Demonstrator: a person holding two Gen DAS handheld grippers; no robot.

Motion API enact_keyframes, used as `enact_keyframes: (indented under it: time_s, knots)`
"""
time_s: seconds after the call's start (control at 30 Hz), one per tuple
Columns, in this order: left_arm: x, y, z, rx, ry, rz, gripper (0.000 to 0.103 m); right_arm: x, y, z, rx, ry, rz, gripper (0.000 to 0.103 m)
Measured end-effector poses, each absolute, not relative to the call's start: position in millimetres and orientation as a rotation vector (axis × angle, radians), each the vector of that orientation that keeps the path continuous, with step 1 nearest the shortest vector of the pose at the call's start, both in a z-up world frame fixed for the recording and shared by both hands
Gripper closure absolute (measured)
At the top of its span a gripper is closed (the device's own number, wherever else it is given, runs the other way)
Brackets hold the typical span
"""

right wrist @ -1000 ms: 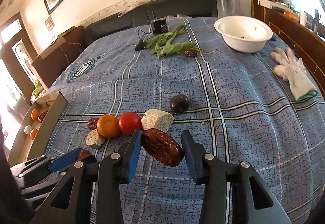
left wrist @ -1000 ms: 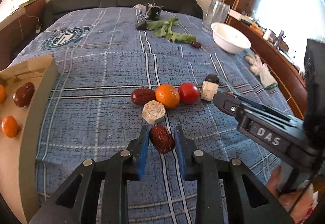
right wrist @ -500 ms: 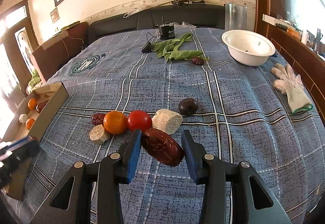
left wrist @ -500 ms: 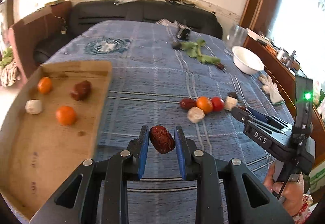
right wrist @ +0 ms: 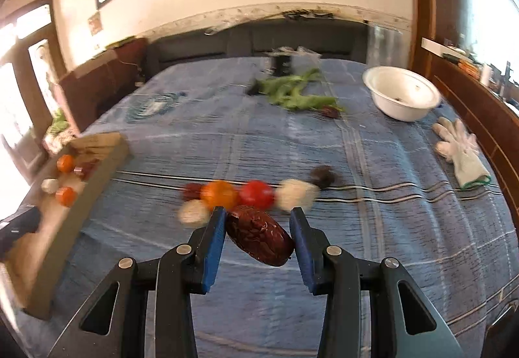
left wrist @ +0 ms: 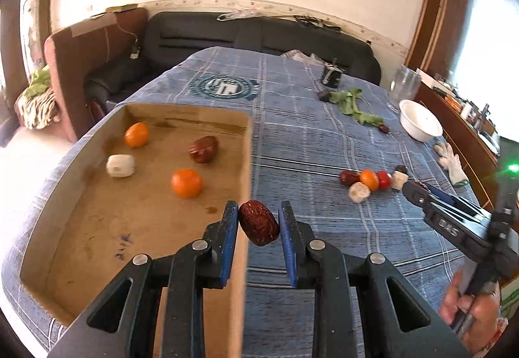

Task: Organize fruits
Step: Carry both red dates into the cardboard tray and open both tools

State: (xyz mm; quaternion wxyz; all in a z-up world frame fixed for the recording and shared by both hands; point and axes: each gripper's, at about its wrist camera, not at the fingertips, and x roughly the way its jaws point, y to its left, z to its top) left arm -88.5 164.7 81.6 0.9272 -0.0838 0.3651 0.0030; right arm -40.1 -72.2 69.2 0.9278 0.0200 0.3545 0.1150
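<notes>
Left tool (left wrist: 259, 223) holds date (left wrist: 258, 222) beside box (left wrist: 245, 163) of fruit.

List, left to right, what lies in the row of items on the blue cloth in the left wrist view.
red date → orange → tomato → white chunk. A second white piece sits just in front, below the date and orange, so I leave it out of the order.

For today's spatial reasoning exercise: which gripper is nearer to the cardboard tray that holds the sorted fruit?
Left. The left gripper holds a red date right at the cardboard tray wall. The right gripper holds another date over the blue cloth, well away from the tray.
</notes>
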Motion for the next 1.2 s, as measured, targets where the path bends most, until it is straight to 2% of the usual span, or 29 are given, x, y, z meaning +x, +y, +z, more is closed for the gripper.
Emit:
enact_keyframes:
  time_s: [0.23, 0.6, 0.9, 1.1, 1.2]
  knots:
    - [-94.5, 196.2, 78.8, -0.221, 0.748, 0.041, 0.079, -54.6, -1.1, 92.4, -0.048, 0.706, 0.386, 0.059]
    - [-81.5, 310.4, 79.4, -0.340, 0.784, 0.218, 0.078, -51.2, 108.5, 93.3, -0.138, 0.748, 0.609, 0.059]
    - [-53.2, 329.0, 51.6, -0.362, 0.913, 0.228, 0.078, -39.0, 172.1, 57.9, -0.257, 0.831, 0.676, 0.058]
    - [-45.8, 328.4, 45.0, -0.355, 0.931, 0.227, 0.078, -31.8, 186.0, 40.0, -0.283, 0.871, 0.668, 0.058]
    - [-45.8, 330.1, 42.8, -0.368, 0.934, 0.229, 0.074, -33.2, 188.3, 38.2, -0.300, 0.860, 0.663, 0.057]
